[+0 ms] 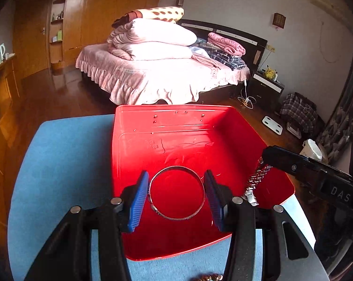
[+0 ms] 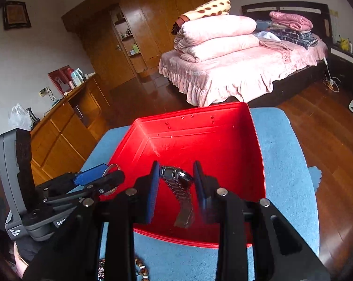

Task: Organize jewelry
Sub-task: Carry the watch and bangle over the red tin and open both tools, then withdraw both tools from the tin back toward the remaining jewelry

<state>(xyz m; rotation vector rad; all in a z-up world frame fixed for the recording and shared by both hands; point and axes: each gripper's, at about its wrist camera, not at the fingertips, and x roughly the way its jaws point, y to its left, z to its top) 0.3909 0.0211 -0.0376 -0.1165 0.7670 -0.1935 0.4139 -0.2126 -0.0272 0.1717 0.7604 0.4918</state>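
Beads (image 2: pixel 142 268) lie nearest me on the blue table (image 1: pixel 59 164), just short of the red box (image 1: pixel 176 140), which sits on the table. On the left, my left tool (image 1: pixel 176 195) hangs over the box's near part, its blue pads spread wide either side of a silver bangle (image 1: pixel 176 193); I see the left pad close against the ring but cannot tell whether it touches. To the right, my right tool (image 2: pixel 176 185) reaches over the box's near right edge with a metal watch (image 2: pixel 176 175) between its pads, the band (image 2: pixel 184 208) drooping down into the box. Whether the pads actually pinch the watch, I cannot tell. Far beyond stands a pink bed (image 1: pixel 153 70).
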